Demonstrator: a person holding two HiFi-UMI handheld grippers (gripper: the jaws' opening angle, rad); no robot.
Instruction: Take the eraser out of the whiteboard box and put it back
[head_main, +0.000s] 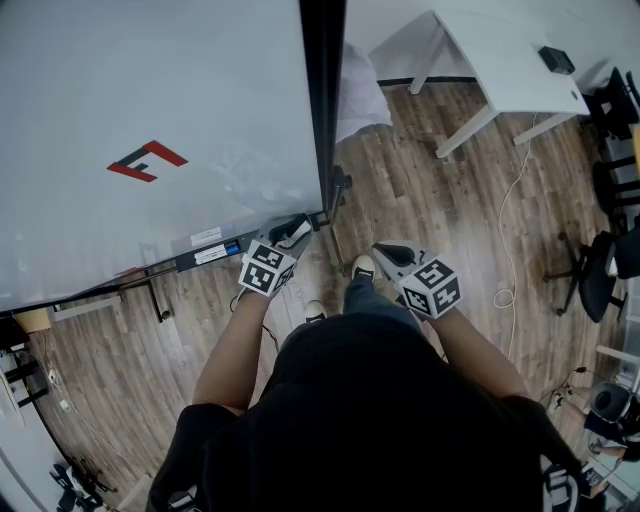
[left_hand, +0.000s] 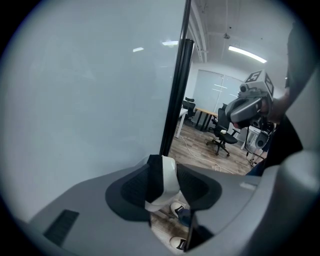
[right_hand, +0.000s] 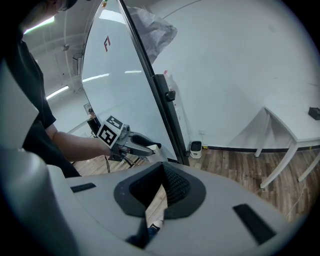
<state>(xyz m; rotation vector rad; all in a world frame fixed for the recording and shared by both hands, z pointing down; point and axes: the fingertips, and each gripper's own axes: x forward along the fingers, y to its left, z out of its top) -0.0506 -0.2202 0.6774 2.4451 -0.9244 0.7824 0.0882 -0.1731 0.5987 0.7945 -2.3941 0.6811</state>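
Eraser (left_hand: 169, 181), white body with a black face, stands between the jaws of the left gripper (head_main: 293, 233); both pads bear on its sides, so the jaws sit wide but closed on it. This gripper is at the lower right corner of the whiteboard (head_main: 150, 100), at the right end of the whiteboard box (head_main: 203, 255), the dark tray along the board's bottom edge. Whether the eraser touches the box cannot be told. The right gripper (right_hand: 159, 187) is held to the right of the left one, well apart from the board and over the wooden floor (head_main: 430, 190). Its jaws stand a narrow gap apart with nothing between them.
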